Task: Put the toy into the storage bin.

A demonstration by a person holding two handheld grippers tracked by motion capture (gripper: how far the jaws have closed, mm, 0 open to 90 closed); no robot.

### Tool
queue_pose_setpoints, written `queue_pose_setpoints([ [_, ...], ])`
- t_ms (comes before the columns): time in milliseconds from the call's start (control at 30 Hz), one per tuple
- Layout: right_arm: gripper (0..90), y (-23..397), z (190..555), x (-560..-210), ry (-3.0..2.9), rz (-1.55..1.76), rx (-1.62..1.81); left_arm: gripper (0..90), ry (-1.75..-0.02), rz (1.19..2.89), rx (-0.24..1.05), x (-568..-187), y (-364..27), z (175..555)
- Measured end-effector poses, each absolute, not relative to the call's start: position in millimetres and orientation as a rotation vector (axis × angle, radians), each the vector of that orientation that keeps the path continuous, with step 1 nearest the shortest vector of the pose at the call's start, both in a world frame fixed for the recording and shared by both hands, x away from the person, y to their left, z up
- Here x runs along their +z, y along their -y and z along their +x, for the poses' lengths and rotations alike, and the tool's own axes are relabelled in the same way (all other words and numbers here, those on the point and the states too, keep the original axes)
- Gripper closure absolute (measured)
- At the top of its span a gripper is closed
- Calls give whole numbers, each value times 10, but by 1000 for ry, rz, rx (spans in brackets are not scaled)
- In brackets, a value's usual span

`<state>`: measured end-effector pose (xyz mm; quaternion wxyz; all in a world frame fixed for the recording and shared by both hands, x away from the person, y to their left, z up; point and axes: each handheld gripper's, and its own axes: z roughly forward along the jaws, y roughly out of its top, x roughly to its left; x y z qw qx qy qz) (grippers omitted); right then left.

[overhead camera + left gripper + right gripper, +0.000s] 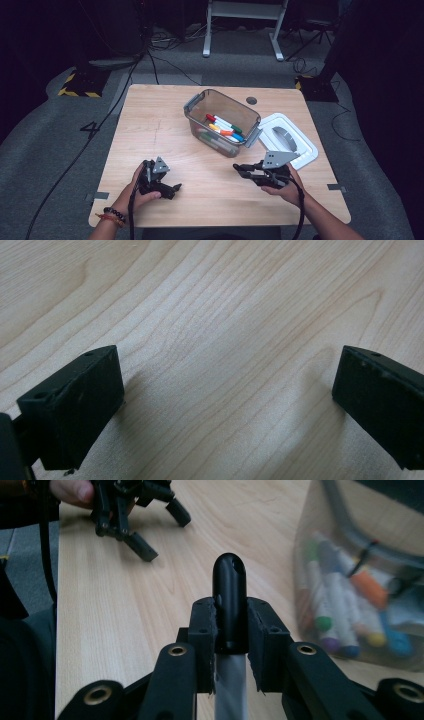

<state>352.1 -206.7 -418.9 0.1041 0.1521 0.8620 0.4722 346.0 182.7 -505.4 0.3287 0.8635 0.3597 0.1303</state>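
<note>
We see a marker (229,600) with a black cap and a grey barrel clamped between the jaws of the right hand-held gripper (229,630), its capped end poking out past the pads. In the high view that hand-held gripper (243,170) is held above the desk (150,130) near its front right, pointing left, just in front of the bin (222,122). The bin is clear with grey latches and sits near the middle of the desk; several markers (224,128) with coloured caps lie in it, and the right gripper view shows them (345,605) through its wall, just to the right of the held marker. The white lid (300,142) lies flat on the desk right of the bin, touching or nearly touching it. At the front left, well apart from the bin, the left hand-held gripper (172,190) rests low on the desk in the person's left hand (137,192), which wears bead bracelets at the wrist. Its jaws stand wide apart with bare wood (225,340) between them. The desk stands on grey carpet (50,130) with cables trailing across it.
</note>
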Motion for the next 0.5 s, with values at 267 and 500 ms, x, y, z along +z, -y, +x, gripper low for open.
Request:
queue_pose_setpoints([
  [267, 751, 2326, 3572, -3984, -2444, 519, 1429, 3, -937, 2261, 337, -5054, -1828, 3464],
  [500, 751, 2477, 3605, -3811, -2373, 563, 1454, 4, -937, 2259, 338, -5055, -1827, 3464],
])
